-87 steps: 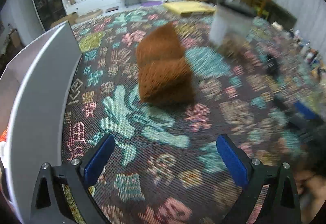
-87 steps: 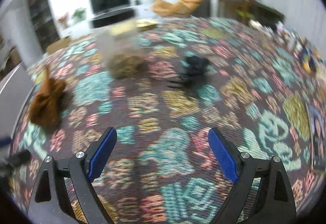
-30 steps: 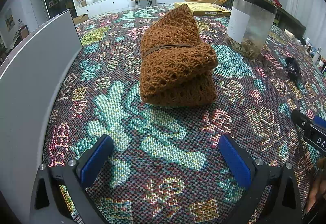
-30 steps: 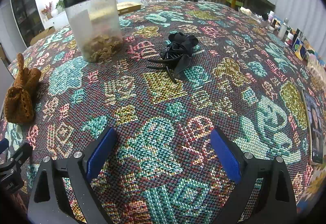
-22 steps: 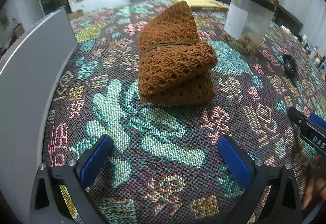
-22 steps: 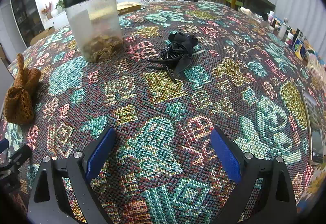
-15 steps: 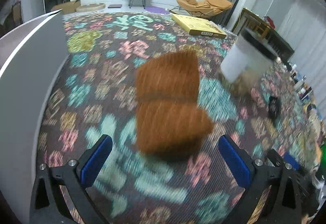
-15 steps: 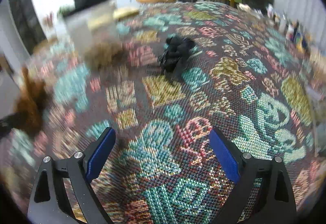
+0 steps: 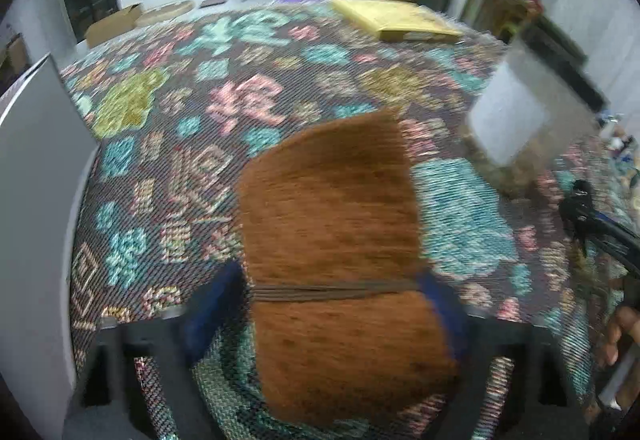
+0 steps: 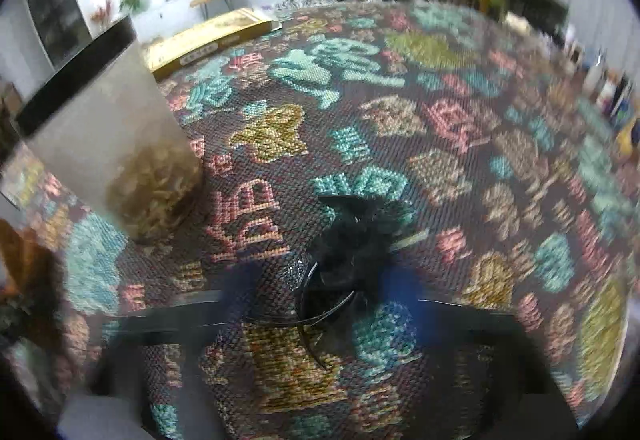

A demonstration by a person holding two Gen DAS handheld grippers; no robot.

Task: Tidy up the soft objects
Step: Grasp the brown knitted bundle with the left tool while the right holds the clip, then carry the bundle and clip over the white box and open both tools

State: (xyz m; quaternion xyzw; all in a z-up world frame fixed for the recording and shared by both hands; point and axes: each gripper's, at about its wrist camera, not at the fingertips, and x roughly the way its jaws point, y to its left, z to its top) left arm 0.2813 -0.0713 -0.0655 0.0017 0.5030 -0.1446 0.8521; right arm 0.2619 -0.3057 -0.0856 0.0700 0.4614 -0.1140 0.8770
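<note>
Both grippers have moved forward since a second ago. The left gripper [image 9: 332,304] jaws are closing around the brown crocheted pouch [image 9: 336,260]; the right gripper [image 10: 320,296] jaws are closing around the black hair accessory [image 10: 352,248], both on the patterned counter [image 10: 400,120].

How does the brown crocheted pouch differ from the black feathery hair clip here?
The brown crocheted pouch is bulky, knitted and cinched by a cord; the black feathery hair clip is smaller, wispy, with thin prongs. The pouch sits between the closing left claw, the clip between the closing right claw. Both rest on the patterned cloth.
</note>
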